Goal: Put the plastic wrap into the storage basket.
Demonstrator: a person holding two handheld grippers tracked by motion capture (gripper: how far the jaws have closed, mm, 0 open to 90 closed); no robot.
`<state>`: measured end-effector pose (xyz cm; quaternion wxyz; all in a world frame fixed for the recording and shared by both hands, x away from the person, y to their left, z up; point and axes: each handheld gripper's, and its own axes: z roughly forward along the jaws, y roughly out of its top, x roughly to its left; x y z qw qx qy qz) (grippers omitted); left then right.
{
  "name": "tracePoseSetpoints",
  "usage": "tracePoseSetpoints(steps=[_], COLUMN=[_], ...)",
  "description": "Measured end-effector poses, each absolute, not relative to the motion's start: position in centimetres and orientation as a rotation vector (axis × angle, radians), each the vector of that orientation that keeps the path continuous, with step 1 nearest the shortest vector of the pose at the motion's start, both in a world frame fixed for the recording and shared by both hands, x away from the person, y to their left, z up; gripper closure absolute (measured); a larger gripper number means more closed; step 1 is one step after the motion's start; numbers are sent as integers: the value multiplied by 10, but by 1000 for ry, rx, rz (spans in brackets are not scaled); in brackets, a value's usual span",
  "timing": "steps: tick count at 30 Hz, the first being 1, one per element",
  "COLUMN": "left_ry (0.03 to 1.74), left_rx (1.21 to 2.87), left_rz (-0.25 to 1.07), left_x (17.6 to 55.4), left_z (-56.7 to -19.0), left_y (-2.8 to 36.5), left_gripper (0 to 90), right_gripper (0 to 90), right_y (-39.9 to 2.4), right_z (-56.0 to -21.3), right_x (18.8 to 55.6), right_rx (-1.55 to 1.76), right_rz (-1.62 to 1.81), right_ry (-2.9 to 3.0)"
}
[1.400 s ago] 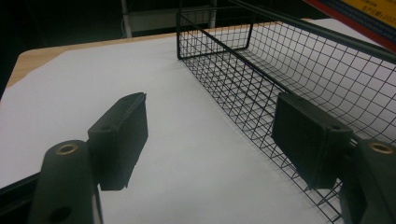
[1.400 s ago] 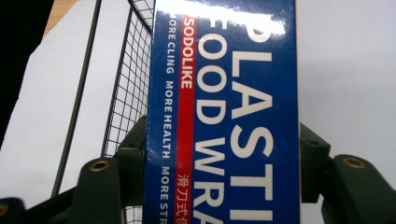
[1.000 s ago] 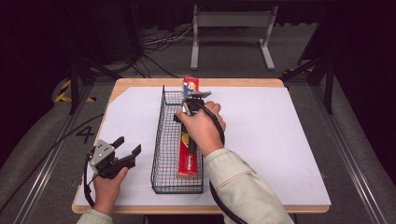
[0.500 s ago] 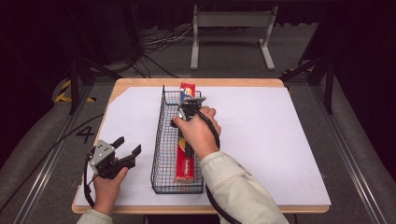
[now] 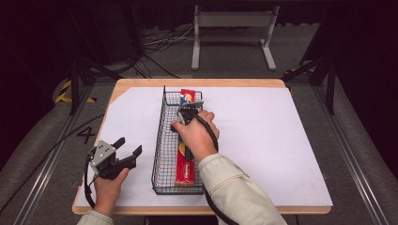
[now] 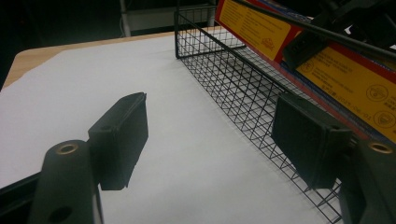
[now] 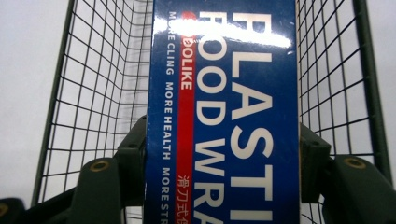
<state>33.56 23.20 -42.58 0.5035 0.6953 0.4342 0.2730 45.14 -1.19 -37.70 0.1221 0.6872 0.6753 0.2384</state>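
High view: right gripper (image 5: 189,112) reaching into wire basket (image 5: 162,154), clamping plastic food wrap box (image 5: 185,164) lying lengthwise inside; left gripper (image 5: 123,151) hovering beside basket, jaws spread, empty.

Left gripper view: jaws standing wide over white sheet (image 6: 84,88) — basket just beside.

Right gripper view: both pads pressing on box sides — box sitting between mesh walls.

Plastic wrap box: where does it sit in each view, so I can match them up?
High view: plastic wrap box lies lengthwise in the wire basket, centre.
Left gripper view: upper right, yellow-and-red side behind the mesh.
Right gripper view: centre, blue face between the tongs.
Shared landmark: the wire basket.
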Motion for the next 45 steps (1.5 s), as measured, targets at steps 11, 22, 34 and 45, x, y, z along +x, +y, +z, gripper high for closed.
tracePoseSetpoints(steps=[11,22,34,45], left_ry=[1047,1045,1043,1053], left_rx=[1682,1687,1684,1680], left_rz=[656,659,657,661], left_x=[335,335,335,334], left_z=[-426,-426,-426,-426], left_y=[232,232,232,234], left_gripper=[275,275,275,275], right_gripper=[387,384,322,321], right_y=[-7,-3,-1,-2], right_z=[-386,-393,-392,-365], right_x=[452,452,452,451], right_rx=[2016,2029,2020,1944], right_rz=[654,599,611,693], right_ry=[1988,2014,2023,2000])
